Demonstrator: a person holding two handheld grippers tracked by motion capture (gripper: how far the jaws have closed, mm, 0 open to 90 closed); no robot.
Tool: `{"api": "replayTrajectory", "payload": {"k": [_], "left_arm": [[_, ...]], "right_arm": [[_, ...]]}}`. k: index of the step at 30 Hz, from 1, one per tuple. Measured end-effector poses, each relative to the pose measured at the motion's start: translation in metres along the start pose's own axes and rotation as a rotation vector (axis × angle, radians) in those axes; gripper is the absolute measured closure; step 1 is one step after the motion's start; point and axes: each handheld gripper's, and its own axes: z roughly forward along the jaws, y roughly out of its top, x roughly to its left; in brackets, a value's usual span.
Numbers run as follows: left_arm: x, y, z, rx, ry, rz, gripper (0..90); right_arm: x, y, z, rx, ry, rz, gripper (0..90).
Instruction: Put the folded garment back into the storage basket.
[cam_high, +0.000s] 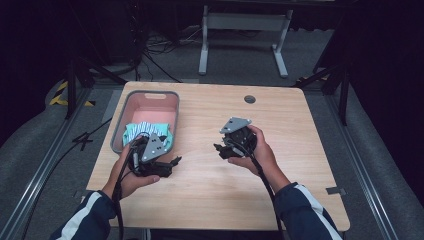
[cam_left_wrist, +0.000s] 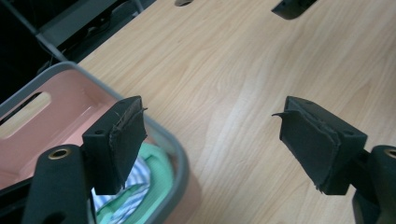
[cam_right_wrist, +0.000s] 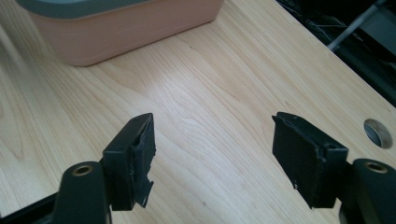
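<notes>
- Table (cam_high: 280, 120): pale wood-grain top with rounded corners and a round cable hole (cam_high: 250, 99) near the far edge; it stood on grey carpet in a dark room.
- Room: a white metal frame (cam_high: 245, 35) stood beyond the table, with black cables on the floor and yellow-black tape (cam_high: 62, 95) at far left.
- Bin (cam_high: 131, 107): pink inside, grey rim, handle slot in the far wall; it sat on the table's left half.
- Cloth (cam_high: 142, 129): green with blue-and-white stripes, bunched at the bin's near end.
- Left gripper (cam_high: 176, 160): held just beside the bin's near corner, jaws wide apart and holding nothing.
- Right gripper (cam_high: 218, 148): held over the bare middle of the table, well apart from the bin, jaws wide apart and holding nothing.
- Left gripper view: showed the cloth's folds close under one jaw, inside the rim.
- Right gripper view: showed the bin's pink outer wall, and the cable hole at the right edge.
- High view: showed both hands and dark sleeves with white stripes.
</notes>
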Motion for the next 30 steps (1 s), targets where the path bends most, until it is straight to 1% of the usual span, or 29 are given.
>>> {"api": "replayTrajectory", "payload": {"k": [1,2,3,4,5,6,7,8,10,11,13,14,15,18,20,22,23,25,26,30], "left_arm": [[-0.004,0.001,0.002,0.003,-0.013,0.01,22.7],[-0.007,0.001,0.003,0.004,-0.02,0.016,22.7],[-0.007,0.001,0.003,0.004,-0.02,0.016,22.9],[-0.013,0.003,0.007,0.011,-0.041,0.031,22.9],[-0.013,0.003,0.007,0.011,-0.041,0.031,22.9],[-0.017,0.004,0.008,0.01,-0.049,0.037,22.9],[-0.022,0.005,0.012,0.01,-0.061,0.047,22.9],[-0.025,0.005,0.015,0.012,-0.069,0.051,22.9],[-0.03,0.004,0.021,0.02,-0.085,0.049,22.6],[-0.031,0.004,0.023,0.025,-0.085,0.058,22.4],[-0.035,0.002,0.029,0.037,-0.088,0.055,22.4],[-0.037,0.001,0.032,0.051,-0.088,0.061,22.3],[-0.038,0.0,0.035,0.056,-0.082,0.06,21.8],[-0.042,-0.004,0.043,0.078,-0.077,0.068,20.5],[-0.043,-0.007,0.048,0.097,-0.081,0.083,20.6],[-0.044,-0.009,0.051,0.103,-0.081,0.089,20.5],[-0.045,-0.011,0.054,0.11,-0.085,0.092,20.5],[-0.045,-0.015,0.058,0.121,-0.097,0.096,20.7],[-0.045,-0.017,0.06,0.125,-0.101,0.097,20.6],[-0.045,-0.023,0.066,0.146,-0.122,0.096,20.5]], "right_arm": [[-0.001,-0.004,-0.002,0.002,-0.006,0.009,30.9],[-0.002,-0.008,-0.004,0.004,-0.008,0.008,30.9],[-0.002,-0.008,-0.004,0.004,-0.008,0.008,30.9],[-0.003,-0.016,-0.007,0.009,-0.014,0.014,30.9],[-0.004,-0.02,-0.008,0.015,-0.015,0.021,30.9],[-0.004,-0.02,-0.008,0.015,-0.015,0.021,30.9],[-0.004,-0.023,-0.01,0.021,-0.021,0.018,30.9],[-0.003,-0.03,-0.012,0.028,-0.029,0.016,30.9],[-0.004,-0.038,-0.016,0.028,-0.029,0.018,30.9],[-0.004,-0.044,-0.018,0.03,-0.031,0.017,30.9],[-0.005,-0.051,-0.02,0.037,-0.036,0.017,30.9],[-0.005,-0.057,-0.021,0.038,-0.037,0.017,30.9],[-0.006,-0.061,-0.023,0.039,-0.042,0.017,30.9],[-0.008,-0.074,-0.026,0.05,-0.047,0.028,31.3],[-0.01,-0.084,-0.028,0.05,-0.047,0.034,31.3],[-0.01,-0.092,-0.03,0.056,-0.051,0.033,31.1],[-0.011,-0.096,-0.031,0.055,-0.054,0.037,31.1],[-0.013,-0.111,-0.034,0.052,-0.049,0.049,31.0],[-0.014,-0.118,-0.035,0.05,-0.056,0.053,31.0],[-0.018,-0.135,-0.041,0.043,-0.06,0.073,31.0]]}}
